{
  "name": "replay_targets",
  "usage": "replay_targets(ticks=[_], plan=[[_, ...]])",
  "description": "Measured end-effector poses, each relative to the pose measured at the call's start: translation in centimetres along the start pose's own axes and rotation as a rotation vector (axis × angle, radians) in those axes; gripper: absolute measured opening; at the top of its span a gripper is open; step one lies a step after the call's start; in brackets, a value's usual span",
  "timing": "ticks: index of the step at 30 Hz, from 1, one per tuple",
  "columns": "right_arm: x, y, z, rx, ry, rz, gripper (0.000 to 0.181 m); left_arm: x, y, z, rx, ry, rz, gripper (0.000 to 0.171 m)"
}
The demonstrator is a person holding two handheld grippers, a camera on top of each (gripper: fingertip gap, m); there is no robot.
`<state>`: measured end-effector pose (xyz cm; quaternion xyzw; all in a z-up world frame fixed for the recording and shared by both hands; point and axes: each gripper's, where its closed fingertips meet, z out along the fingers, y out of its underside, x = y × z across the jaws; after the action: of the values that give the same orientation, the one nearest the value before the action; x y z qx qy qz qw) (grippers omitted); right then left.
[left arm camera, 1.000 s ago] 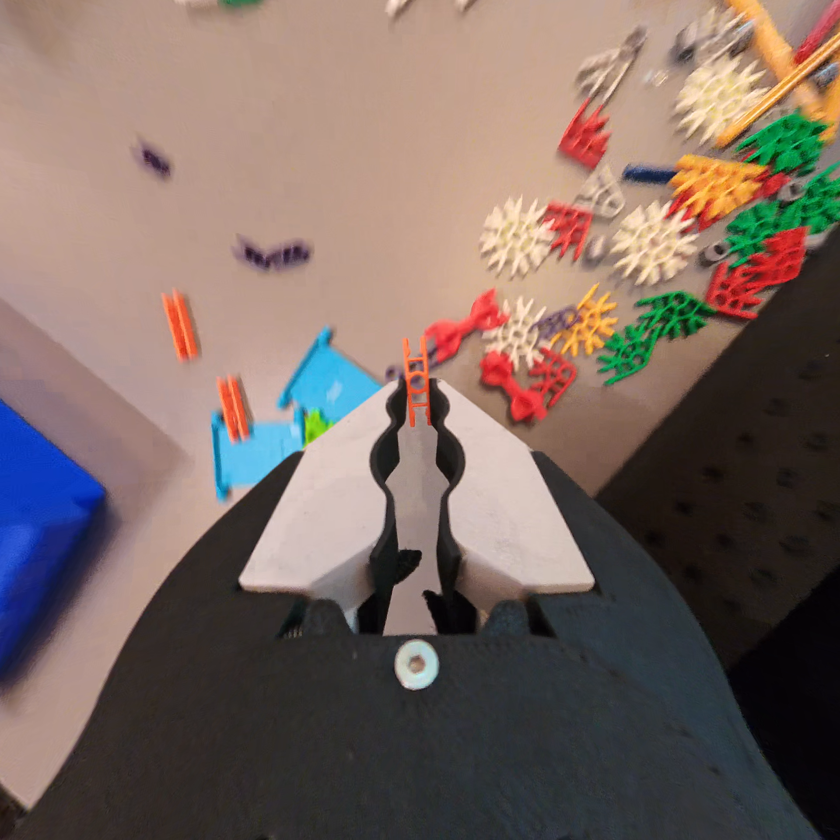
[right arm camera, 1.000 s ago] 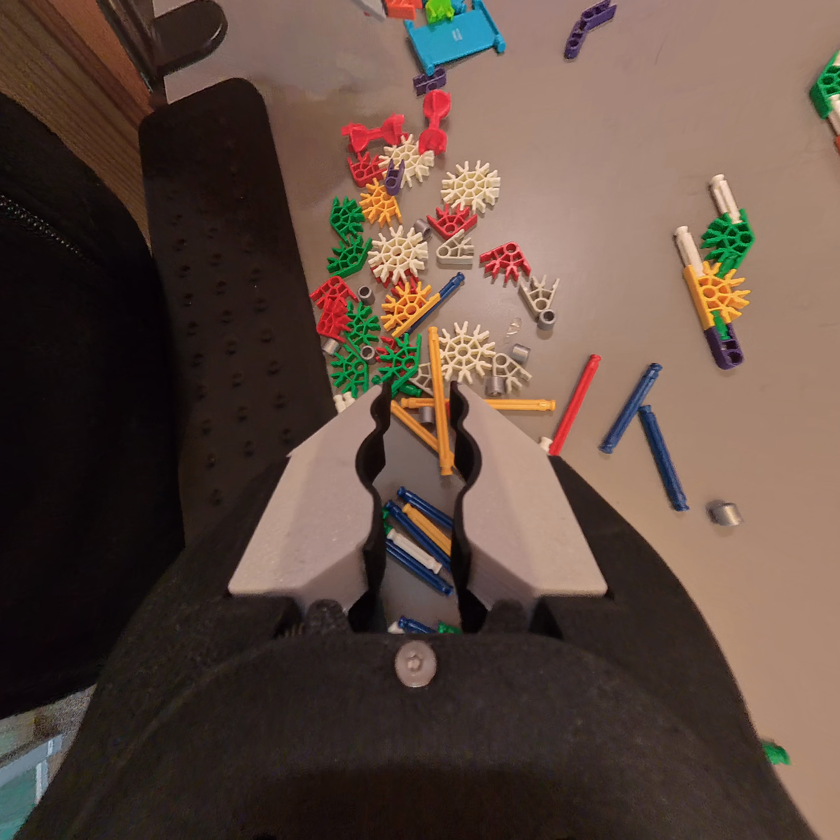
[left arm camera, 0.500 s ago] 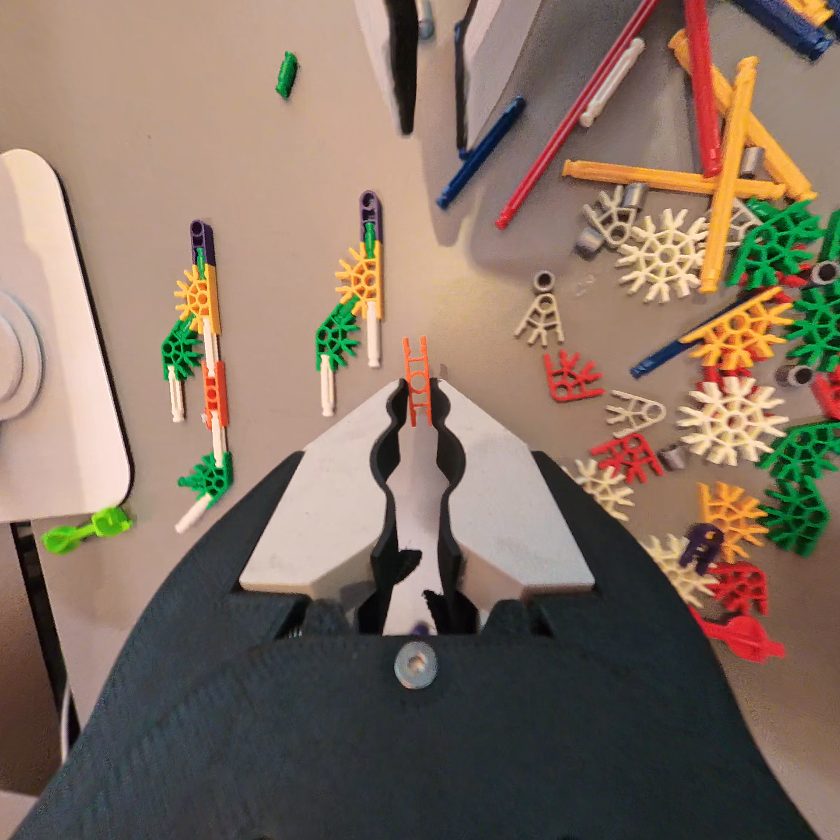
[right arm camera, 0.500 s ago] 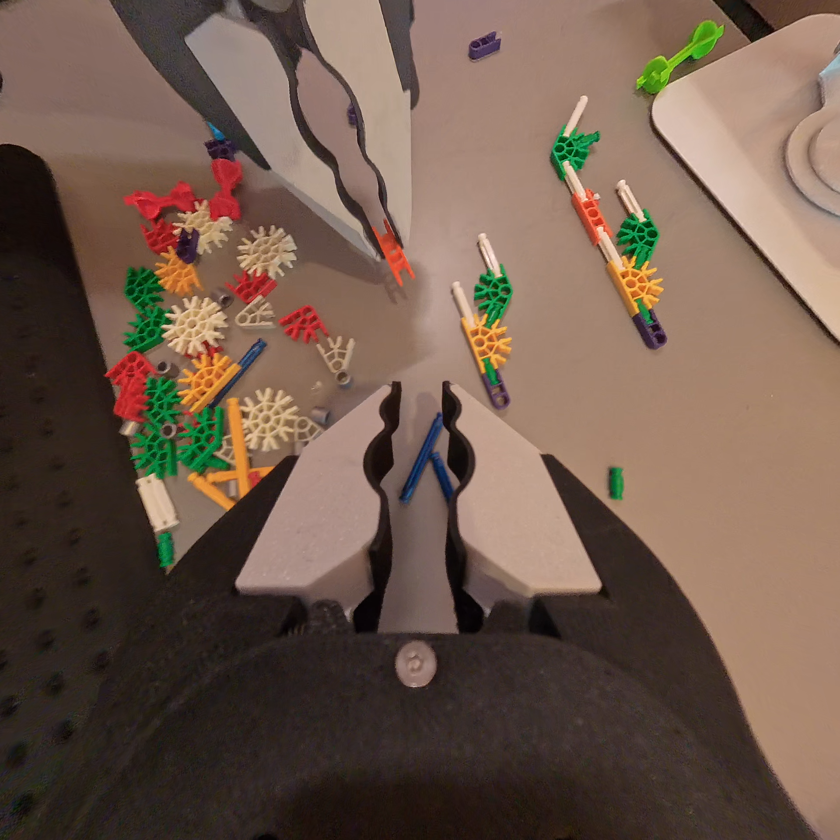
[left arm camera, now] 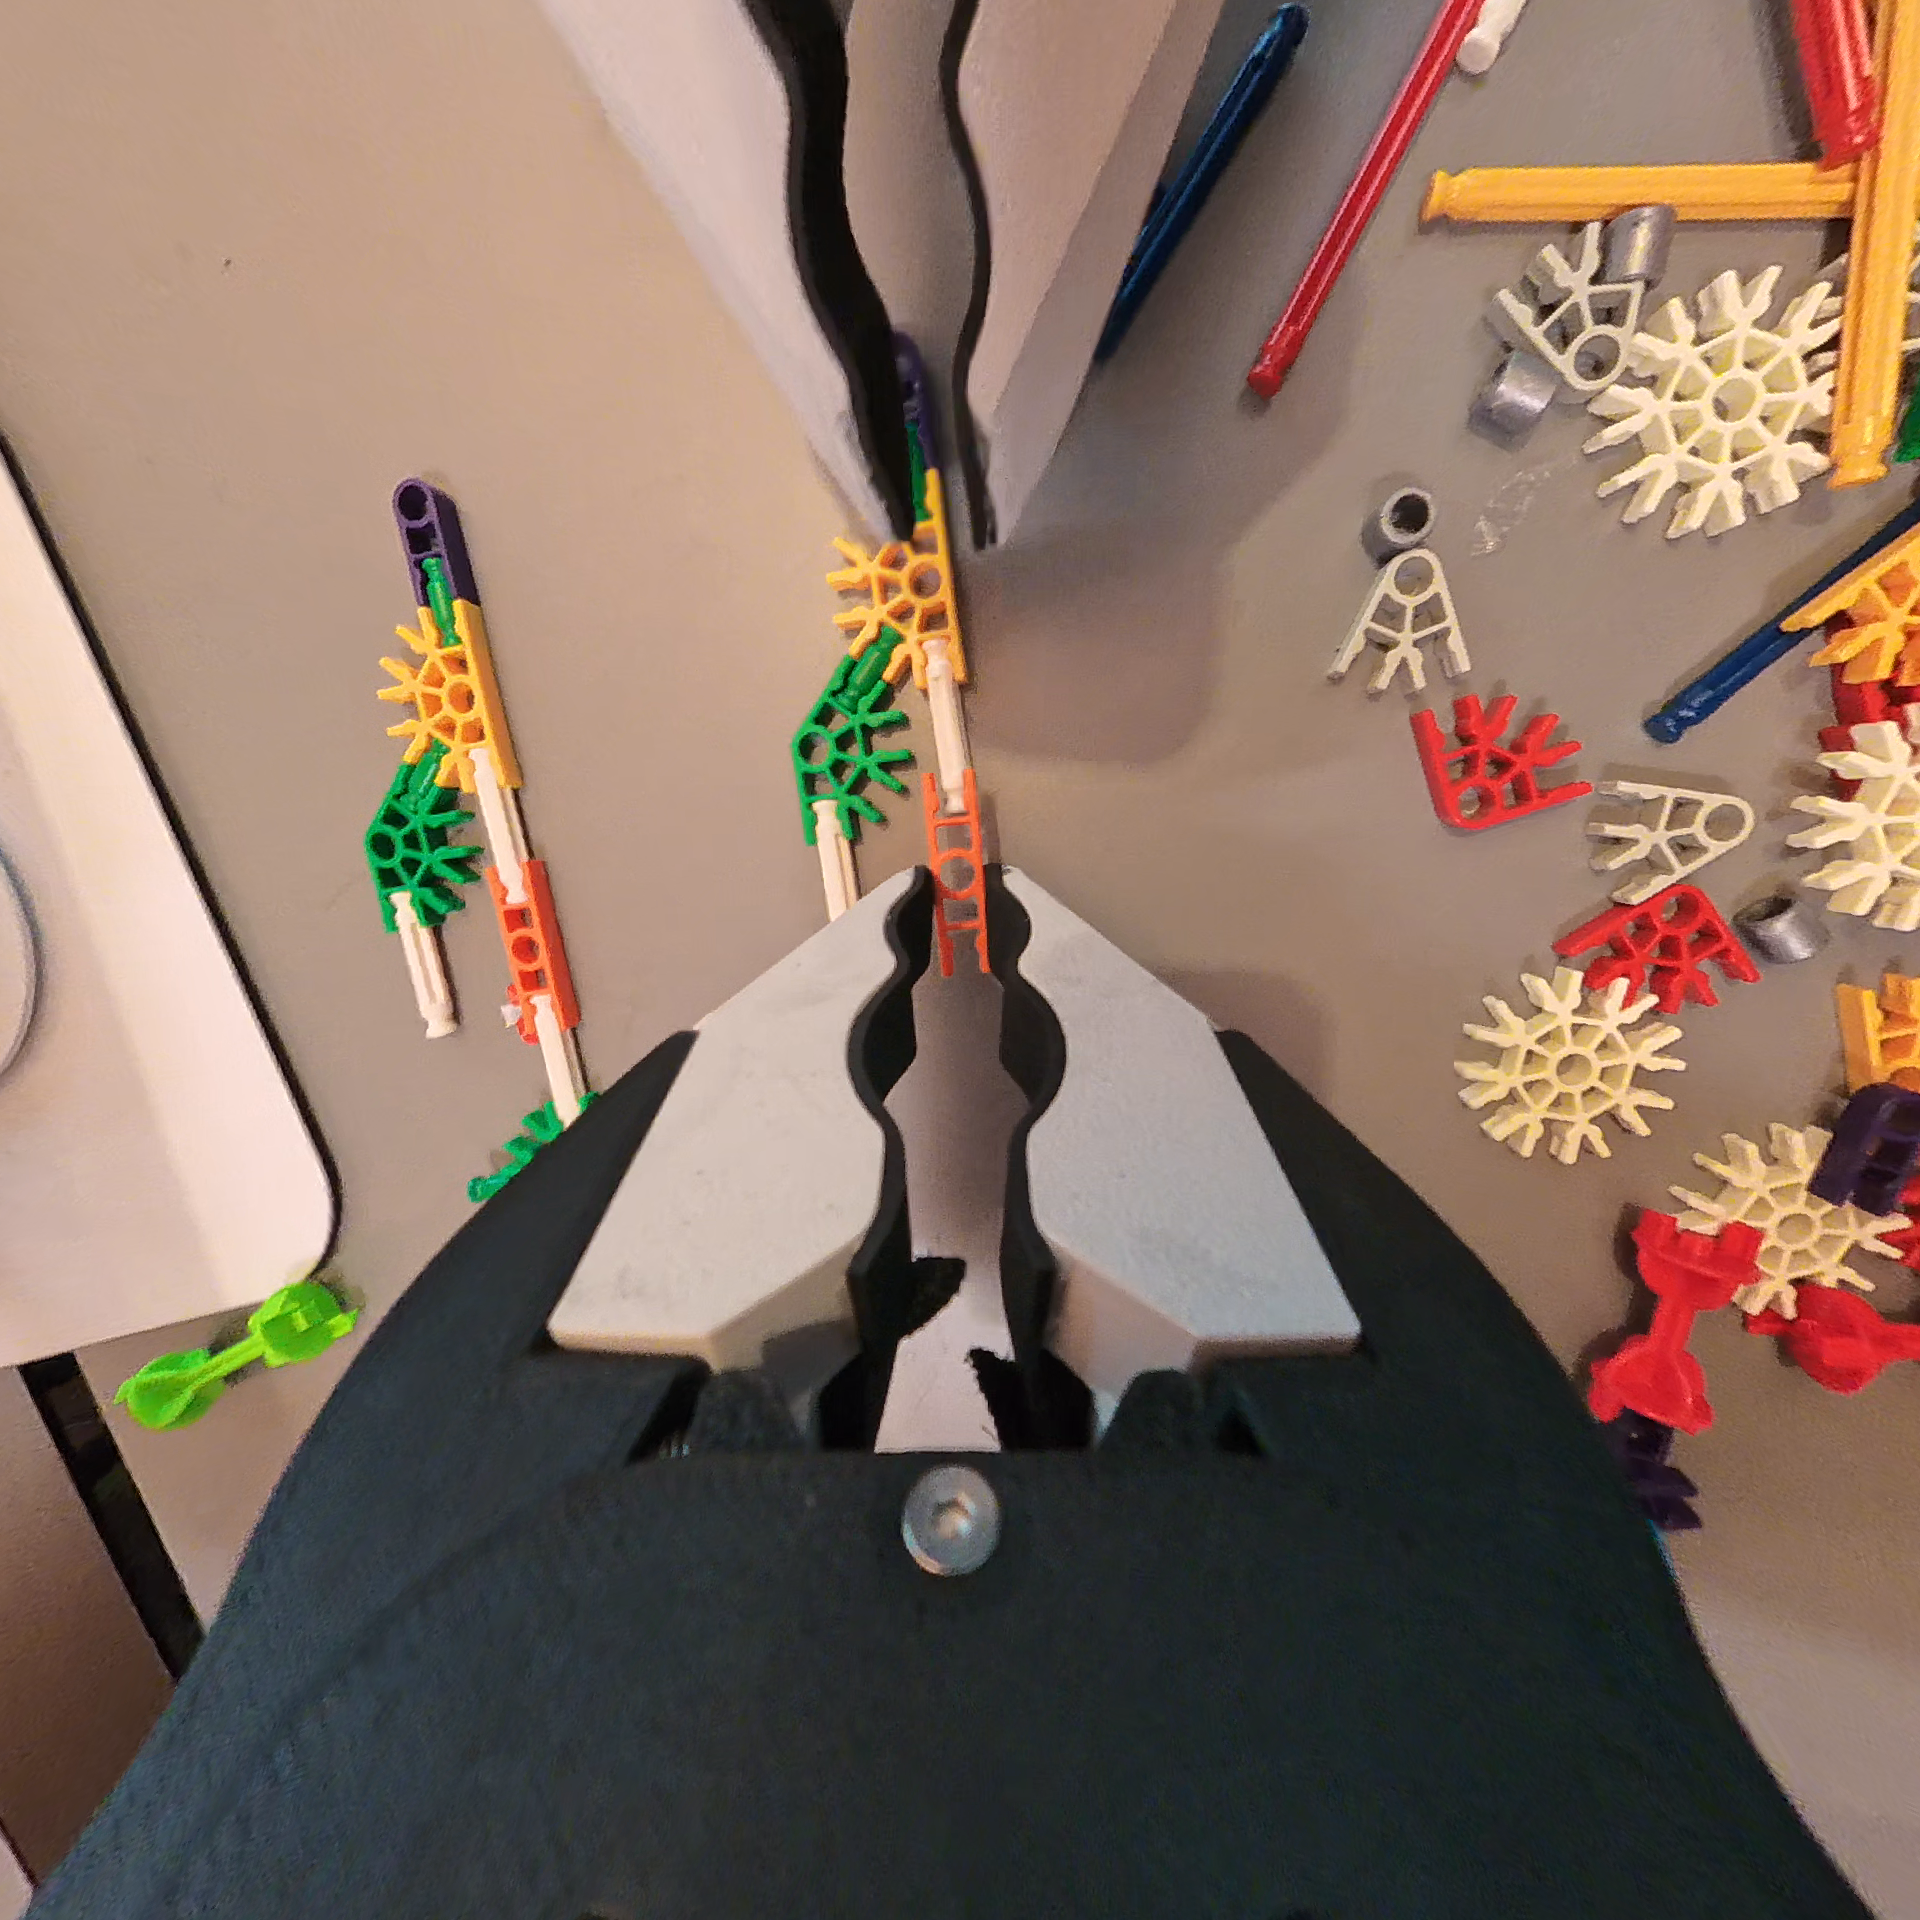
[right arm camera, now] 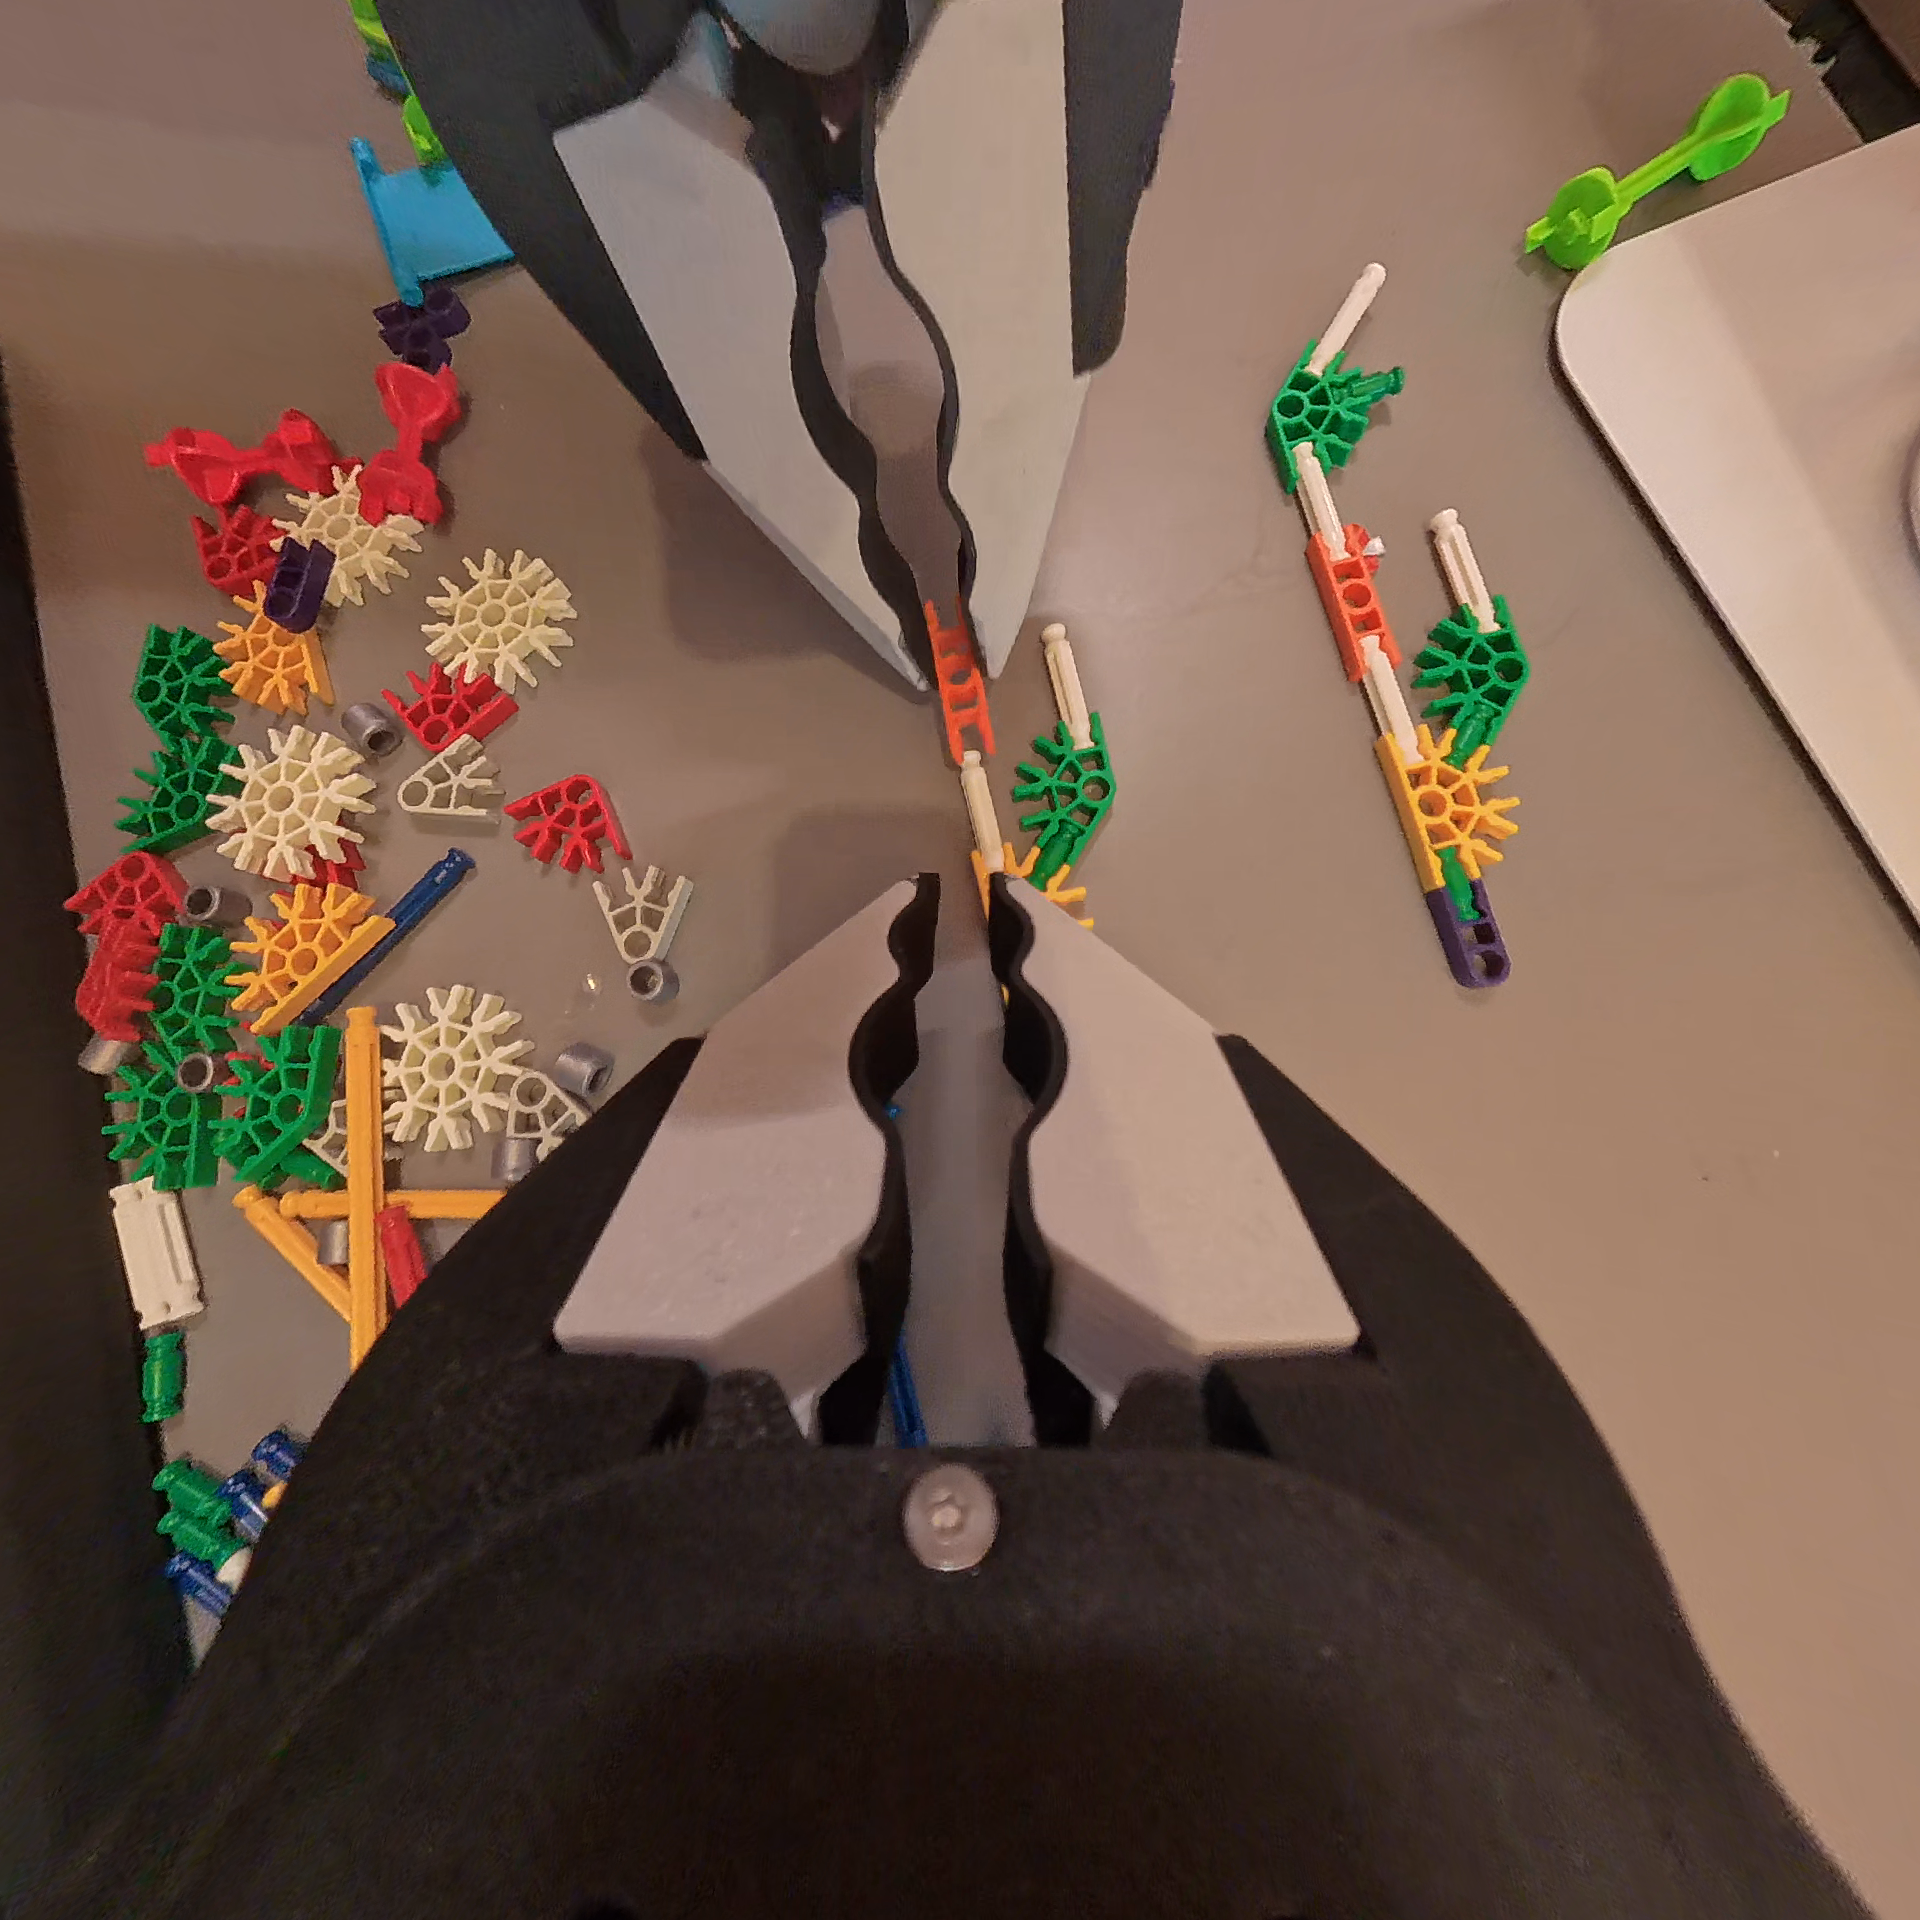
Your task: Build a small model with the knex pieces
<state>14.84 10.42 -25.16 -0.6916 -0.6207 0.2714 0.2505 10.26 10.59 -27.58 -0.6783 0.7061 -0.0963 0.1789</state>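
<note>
The left tool [left arm camera: 961,883] is pinched narrow on a small orange connector [left arm camera: 956,883], gripping its lower half so the upper half sticks out past the tips. The connector looks like a short ladder: two thin side rails, a ring in the middle and open clip ends. Its free end sits right at, and seems to touch, the tip of a white rod [left arm camera: 943,717] belonging to a small assembly [left arm camera: 894,613] lying on the grey surface [left arm camera: 260,260].

That assembly is the landmark. It is made of a yellow spoked half-wheel, a green fan-shaped piece below and left of it, two white rods and a purple link at its far end. The right tool [right arm camera: 961,894] comes in from the far end, its jaws nearly closed around the purple and yellow part; whether they truly clamp it I cannot tell.

I judge the connector light, stiff and slick, likely to twist if held by one rail only, so a hold across both rails near the middle ring suits it best.

Left of the assembly lies a longer finished chain [left arm camera: 457,790] with its own orange connector, and beyond that a white board [left arm camera: 125,1039]. Right of the assembly is a loose pile of pieces [left arm camera: 1714,405].
</note>
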Motion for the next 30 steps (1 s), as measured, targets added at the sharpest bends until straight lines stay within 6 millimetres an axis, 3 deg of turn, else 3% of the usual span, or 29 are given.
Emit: replay_targets(ticks=[30], plan=[[0.4,-0.4,1.8,-0.005,-0.046,0.009,0.004,0.3,-0.1,1.3,0.003,0.040,-0.068,0.007]])
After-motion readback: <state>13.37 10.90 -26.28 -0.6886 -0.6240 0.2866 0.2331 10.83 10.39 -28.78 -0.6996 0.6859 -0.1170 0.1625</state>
